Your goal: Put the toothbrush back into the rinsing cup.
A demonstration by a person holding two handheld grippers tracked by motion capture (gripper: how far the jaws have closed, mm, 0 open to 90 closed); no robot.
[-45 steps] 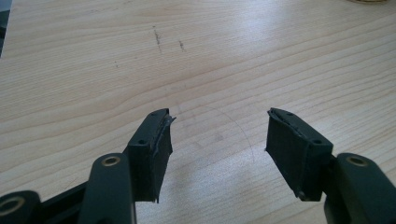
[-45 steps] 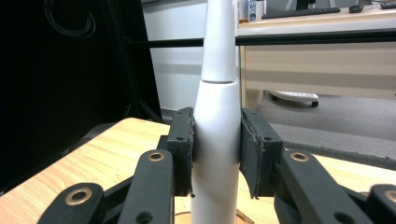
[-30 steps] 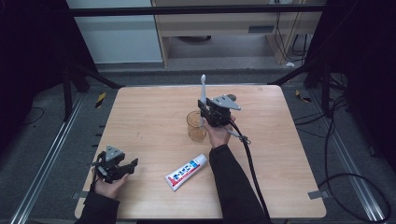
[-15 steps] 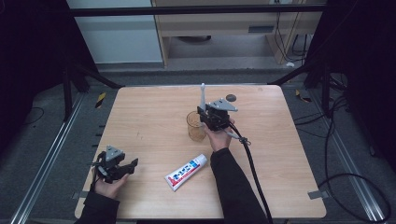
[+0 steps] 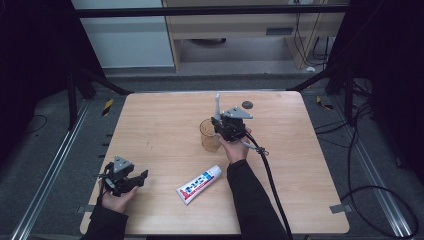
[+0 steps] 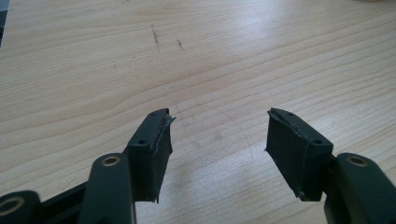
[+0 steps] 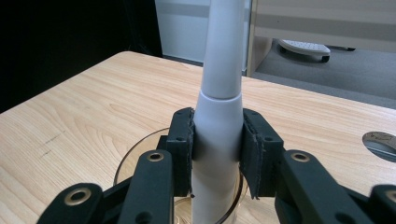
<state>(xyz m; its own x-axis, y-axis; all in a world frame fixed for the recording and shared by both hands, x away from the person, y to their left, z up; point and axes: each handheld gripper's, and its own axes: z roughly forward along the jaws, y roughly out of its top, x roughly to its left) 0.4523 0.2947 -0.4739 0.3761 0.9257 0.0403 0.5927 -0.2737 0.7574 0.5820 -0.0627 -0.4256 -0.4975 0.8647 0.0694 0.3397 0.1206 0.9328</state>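
Note:
My right gripper [image 5: 220, 125] [image 7: 216, 140] is shut on a white electric toothbrush [image 5: 217, 104] [image 7: 218, 88] and holds it upright by its thick handle. The handle's lower end hangs inside the mouth of a clear amber cup [image 5: 209, 137] [image 7: 122, 171] that stands mid-table. A white, red and blue toothpaste tube [image 5: 200, 184] lies flat in front of the cup. At the table's front left my left gripper [image 5: 139, 178] [image 6: 217, 135] rests low over the wood, open, with bare tabletop between its fingers.
The wooden table [image 5: 300, 175] [image 6: 210, 56] has a small dark round hole [image 5: 247, 104] [image 7: 380, 142] behind the right gripper. A black cable [image 5: 270, 175] trails from the right gripper toward the front edge. Dark frame posts stand around the table.
The right gripper has sunk slightly with the toothbrush, bringing it lower over the cup. The left gripper has stayed put.

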